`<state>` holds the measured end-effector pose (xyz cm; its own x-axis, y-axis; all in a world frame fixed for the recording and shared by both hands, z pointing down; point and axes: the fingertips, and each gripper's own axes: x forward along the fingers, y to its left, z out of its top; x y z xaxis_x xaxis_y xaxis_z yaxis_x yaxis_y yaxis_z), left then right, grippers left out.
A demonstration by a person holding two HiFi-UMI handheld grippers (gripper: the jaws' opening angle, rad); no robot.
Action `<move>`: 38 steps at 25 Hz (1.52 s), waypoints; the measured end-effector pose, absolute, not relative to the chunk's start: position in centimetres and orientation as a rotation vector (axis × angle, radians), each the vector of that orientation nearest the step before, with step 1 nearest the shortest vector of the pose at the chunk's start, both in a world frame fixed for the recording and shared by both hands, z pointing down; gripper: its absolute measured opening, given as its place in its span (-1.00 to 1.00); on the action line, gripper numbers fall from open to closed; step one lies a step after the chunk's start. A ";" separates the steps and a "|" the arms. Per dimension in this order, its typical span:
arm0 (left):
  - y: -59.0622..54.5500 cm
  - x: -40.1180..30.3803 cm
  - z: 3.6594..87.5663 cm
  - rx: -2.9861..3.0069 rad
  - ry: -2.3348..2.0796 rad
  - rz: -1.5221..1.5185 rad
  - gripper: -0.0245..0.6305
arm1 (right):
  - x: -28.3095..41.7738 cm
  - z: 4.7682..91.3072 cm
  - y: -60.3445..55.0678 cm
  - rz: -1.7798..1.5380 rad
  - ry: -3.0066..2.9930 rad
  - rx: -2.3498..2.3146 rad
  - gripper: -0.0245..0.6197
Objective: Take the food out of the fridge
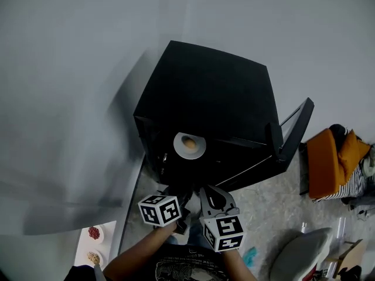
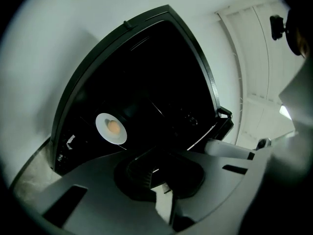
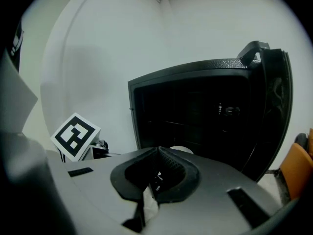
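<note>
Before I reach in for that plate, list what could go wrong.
1. Left gripper and right gripper are both shut; going in like that would likely shove the plate deeper.
2. The food seems loose on the plate, so any tilt may roll it off.
3. The open door stands on the right gripper's side and could be bumped.

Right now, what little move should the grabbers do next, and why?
Probably open the left gripper: its jaws are shut and empty, and the plate with the food sits ahead of it inside the open fridge.
</note>
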<state>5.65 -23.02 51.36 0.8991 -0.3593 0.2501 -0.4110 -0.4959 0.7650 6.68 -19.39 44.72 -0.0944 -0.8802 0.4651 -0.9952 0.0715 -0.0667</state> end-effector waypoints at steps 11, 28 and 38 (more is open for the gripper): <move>-27.5 7.8 55.8 1.909 -0.546 -0.162 -0.88 | 7.5 46.0 -23.1 0.519 -2.133 1.726 -0.86; -33.5 8.4 64.7 1.704 -0.677 -0.255 -0.87 | 10.9 47.3 -25.4 0.543 -2.123 1.675 -0.86; -34.9 9.3 66.6 1.614 -0.650 -0.295 -0.51 | 11.1 47.7 -25.8 0.536 -2.096 1.654 -0.86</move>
<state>9.31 -34.95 66.64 0.8047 -0.5660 0.1791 -0.2378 -0.0309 0.9708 11.15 -25.82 47.65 -0.2080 -0.8146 0.5414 -0.9745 0.2201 -0.0433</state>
